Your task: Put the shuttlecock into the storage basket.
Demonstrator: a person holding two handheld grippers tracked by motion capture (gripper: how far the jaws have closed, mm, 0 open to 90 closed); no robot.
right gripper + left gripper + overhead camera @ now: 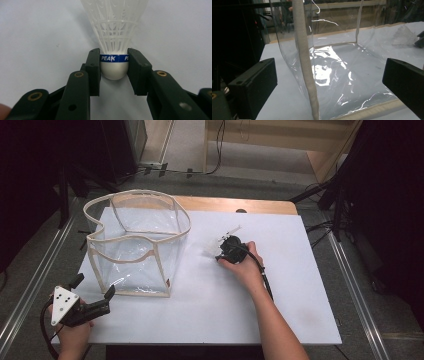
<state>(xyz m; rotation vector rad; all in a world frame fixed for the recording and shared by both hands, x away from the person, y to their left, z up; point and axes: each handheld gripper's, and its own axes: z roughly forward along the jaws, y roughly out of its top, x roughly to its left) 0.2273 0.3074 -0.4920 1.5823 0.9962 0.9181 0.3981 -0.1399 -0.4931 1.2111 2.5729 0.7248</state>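
A white plastic shuttlecock [114,30] with a blue band on its round cork lies on the white table top [285,290], right of centre. My right gripper [114,62] is shut on the cork, one pad pressing each side, with the skirt pointing away from the jaws. In the high view the right gripper [226,249] rests low on the table with the shuttlecock [218,243] at its tip. A clear plastic bag [136,245] with beige trim stands open at the left. My left gripper [95,287] hovers open by the bag's near corner, its jaws wide either side of the bag's beige corner seam [305,65].
The white top lies on a wooden table [235,204] whose far edge shows behind it. Metal rails run along the floor on both sides. Dark stands and cables stand at the back and right. The right gripper's cable [265,280] trails over the forearm.
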